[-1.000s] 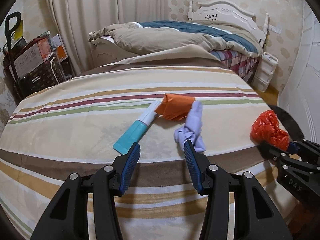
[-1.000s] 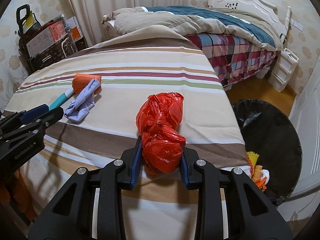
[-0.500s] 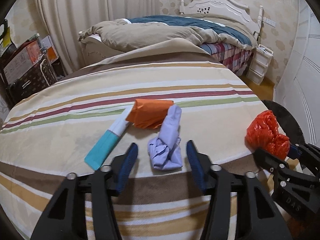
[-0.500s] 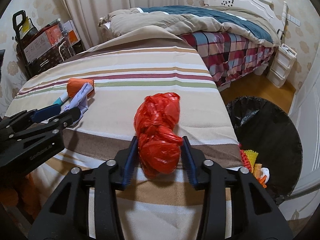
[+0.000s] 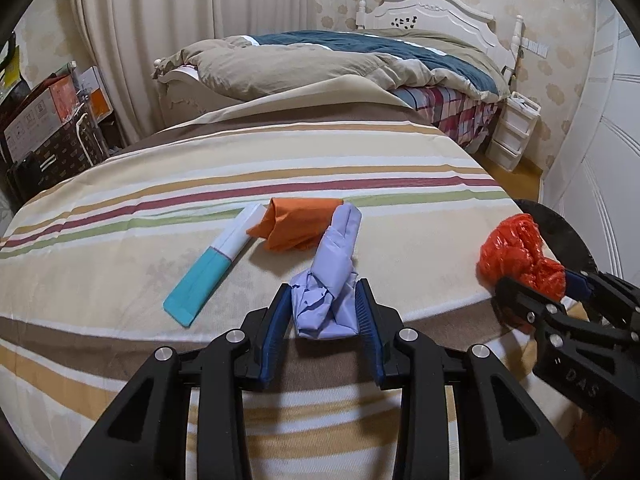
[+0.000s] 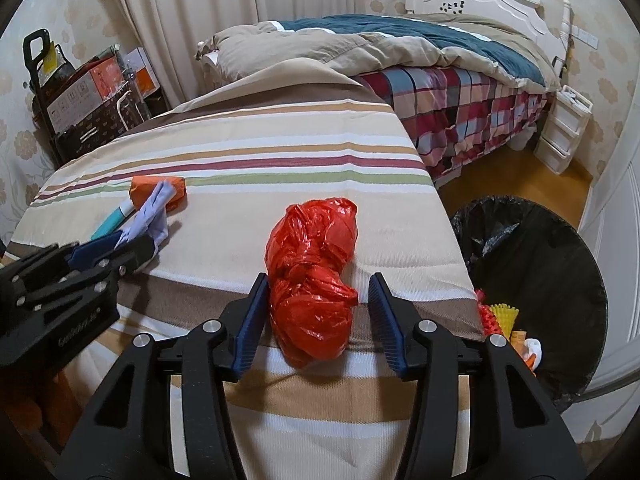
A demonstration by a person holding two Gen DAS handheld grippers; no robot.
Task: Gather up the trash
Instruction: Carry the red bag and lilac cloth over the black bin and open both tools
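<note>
Two pairs of tongs work the striped tabletop (image 5: 120,216). The left tongs (image 5: 323,307) are closing around the crumpled lilac paper (image 5: 326,300); they should squeeze its bunched near end. The right tongs (image 6: 318,300) are opening, freeing the red plastic bag (image 6: 312,276) near the right edge.

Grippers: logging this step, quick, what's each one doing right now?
Left gripper: closing around the lilac crumpled paper, pads about touching it.
Right gripper: opening, red plastic bag between the pads, not gripped.
</note>
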